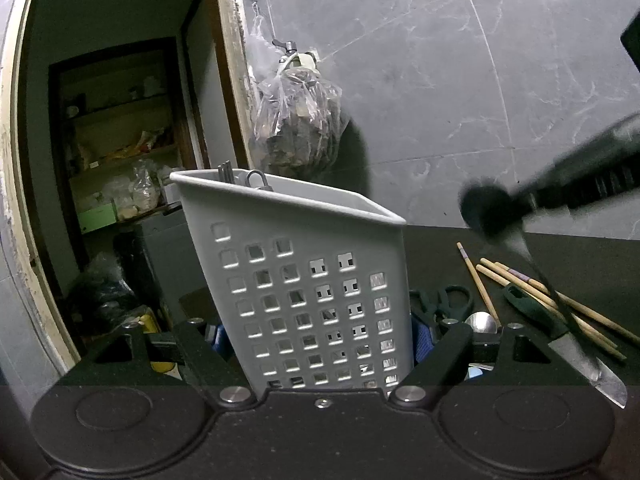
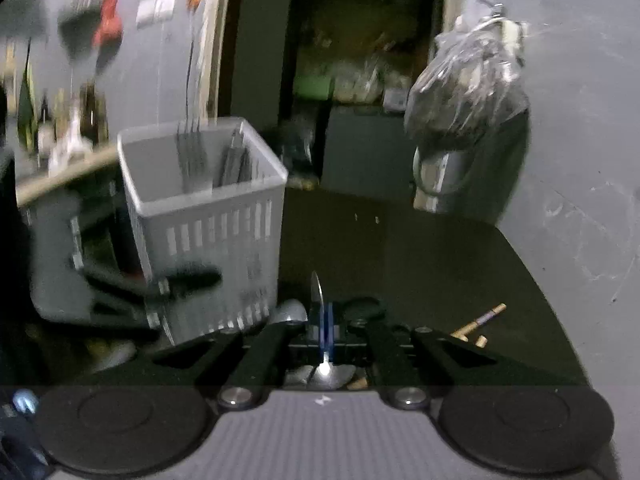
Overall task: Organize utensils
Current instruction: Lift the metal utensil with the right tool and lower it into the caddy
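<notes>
A grey perforated utensil caddy (image 1: 320,280) stands tilted on the black table, and my left gripper (image 1: 320,336) is shut on it, blue pads (image 1: 424,340) against its sides. Forks (image 1: 226,170) stick up inside it. My right gripper (image 2: 326,320) is shut on a thin metal spoon (image 2: 317,292), seen edge-on, a little right of the caddy (image 2: 208,208). In the left wrist view the right gripper (image 1: 524,208) is a blur above the table with the spoon (image 1: 492,216) in it. On the table lie chopsticks (image 1: 540,292), a green-handled knife (image 1: 532,308), scissors (image 1: 444,300) and another spoon (image 1: 482,322).
A plastic bag (image 1: 296,120) hangs from a hook on the grey marble wall behind the table. An open doorway (image 1: 120,140) to a storeroom with shelves lies beyond the caddy. Bare black tabletop (image 2: 420,248) stretches to the right of the caddy.
</notes>
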